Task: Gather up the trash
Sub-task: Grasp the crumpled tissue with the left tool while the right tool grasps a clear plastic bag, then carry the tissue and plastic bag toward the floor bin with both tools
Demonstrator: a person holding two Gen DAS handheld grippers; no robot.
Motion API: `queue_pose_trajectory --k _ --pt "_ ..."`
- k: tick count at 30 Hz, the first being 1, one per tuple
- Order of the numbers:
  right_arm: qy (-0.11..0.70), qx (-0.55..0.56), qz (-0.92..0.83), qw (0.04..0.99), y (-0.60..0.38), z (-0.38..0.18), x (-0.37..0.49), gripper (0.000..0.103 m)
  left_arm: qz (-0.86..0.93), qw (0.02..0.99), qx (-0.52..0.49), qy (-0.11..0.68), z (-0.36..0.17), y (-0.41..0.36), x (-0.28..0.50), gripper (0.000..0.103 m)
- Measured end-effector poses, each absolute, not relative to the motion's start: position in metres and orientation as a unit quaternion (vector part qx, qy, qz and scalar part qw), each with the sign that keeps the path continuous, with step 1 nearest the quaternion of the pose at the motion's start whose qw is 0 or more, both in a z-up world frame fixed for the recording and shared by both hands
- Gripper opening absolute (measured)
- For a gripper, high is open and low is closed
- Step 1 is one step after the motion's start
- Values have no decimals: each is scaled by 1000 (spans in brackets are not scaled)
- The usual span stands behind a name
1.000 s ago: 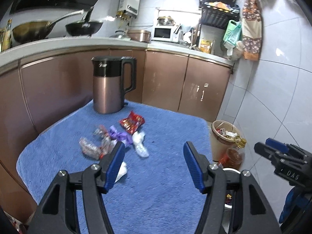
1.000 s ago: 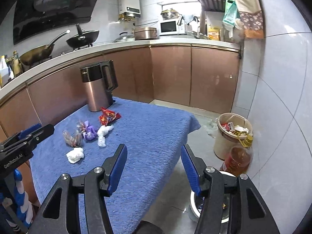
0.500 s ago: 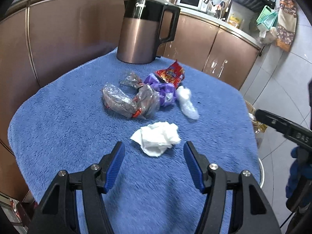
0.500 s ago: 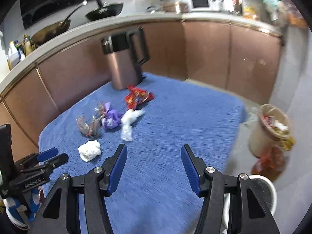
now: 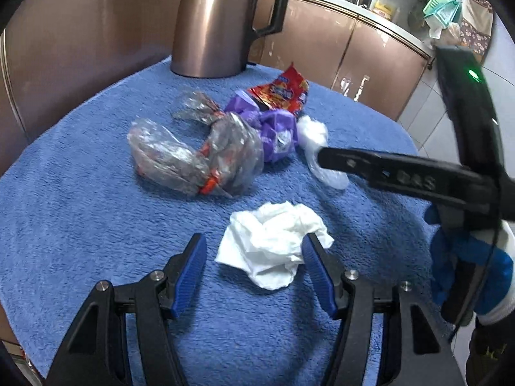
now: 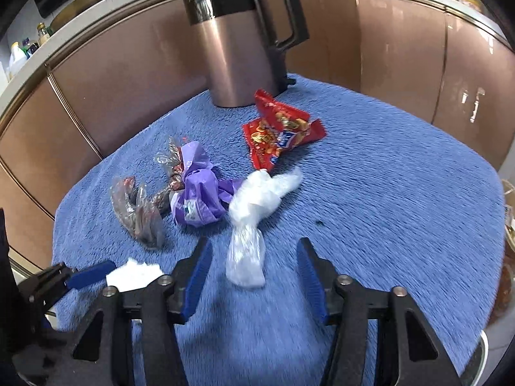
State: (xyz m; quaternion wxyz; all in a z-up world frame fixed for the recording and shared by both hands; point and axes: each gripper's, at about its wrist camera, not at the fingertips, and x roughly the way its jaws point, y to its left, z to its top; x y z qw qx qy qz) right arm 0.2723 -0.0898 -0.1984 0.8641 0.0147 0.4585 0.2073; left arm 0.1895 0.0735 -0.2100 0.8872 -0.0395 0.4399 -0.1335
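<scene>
Two grippers, both closing, neither yet pressing anything. Left gripper (image 5: 252, 259) astride the crumpled tissue (image 5: 273, 244), right-hand pad touching its edge. Right gripper (image 6: 252, 270) around the clear plastic bag (image 6: 249, 225), gaps either side. Beyond the tissue: grey wrappers (image 5: 193, 154), purple wrapper (image 5: 273, 132), red snack packet (image 5: 283, 91), then kettle (image 5: 212, 22). Bare blue towel (image 6: 402, 177) right of the kettle, up to its rounded edge.

Lighting was decent, fairly bright overhead, with glare on the cabinet doors (image 6: 402, 41). Heavy fisheye bending and black corners, motion blur smeared the blue cloth (image 6: 402, 193) in the right view.
</scene>
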Motion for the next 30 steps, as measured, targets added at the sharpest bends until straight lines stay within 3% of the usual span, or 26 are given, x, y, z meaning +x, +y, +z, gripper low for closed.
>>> queue_pose_trajectory --k 2,4,5,7,19,30 --pt "463 12 213 860 -86 -204 279 38 -141 886 -36 440 -211 71 188 41" --pt "466 8 221 857 -83 -209 281 24 -150 884 -34 441 -210 70 185 20" --pt "467 7 224 856 -83 -210 281 14 -153 883 -33 442 -210 70 185 17" --pt "463 13 228 857 -85 -210 276 10 -157 883 -32 441 -207 69 181 12" --pt "398 52 212 891 -142 -151 199 8 -174 903 -25 393 -152 57 134 8" --pt "324 96 137 931 -206 -91 98 8 -192 925 52 323 -93 5 72 8"
